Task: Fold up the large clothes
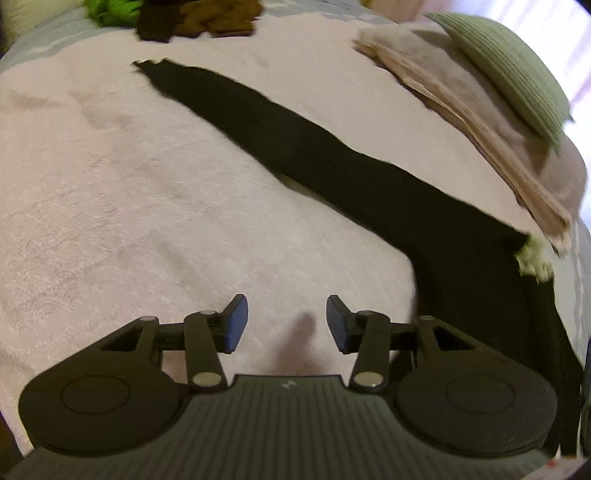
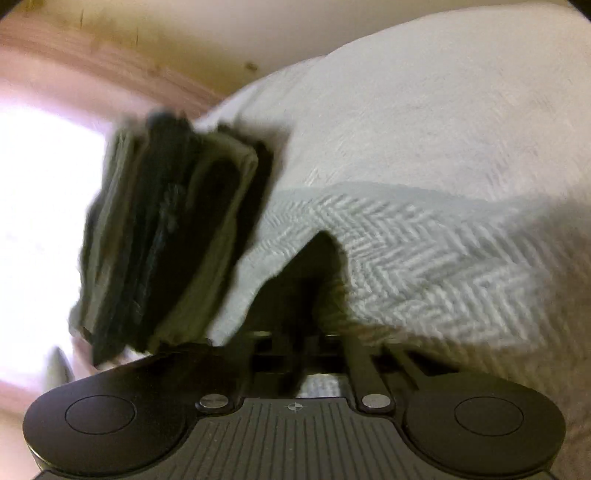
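Observation:
A long black garment (image 1: 332, 158) lies flat on the pink fleece blanket (image 1: 129, 184), running diagonally from upper left to the lower right edge. My left gripper (image 1: 287, 325) hovers over bare blanket just left of the garment's wide end, open, with nothing between its blue pads. In the right wrist view a fold of pale blue herringbone cloth (image 2: 424, 266) drapes over my right gripper (image 2: 310, 343) and hides its fingertips. Its linkage arms are drawn together, so it is shut. Whether cloth is pinched in it I cannot tell.
Folded beige towels (image 1: 498, 155) with a green ribbed cushion (image 1: 509, 70) on top sit at the blanket's right. Brown clothing (image 1: 199, 18) and green clothing (image 1: 110, 11) lie at the far edge. A blurred stack of folded dark clothes (image 2: 166, 236) stands left of the right gripper.

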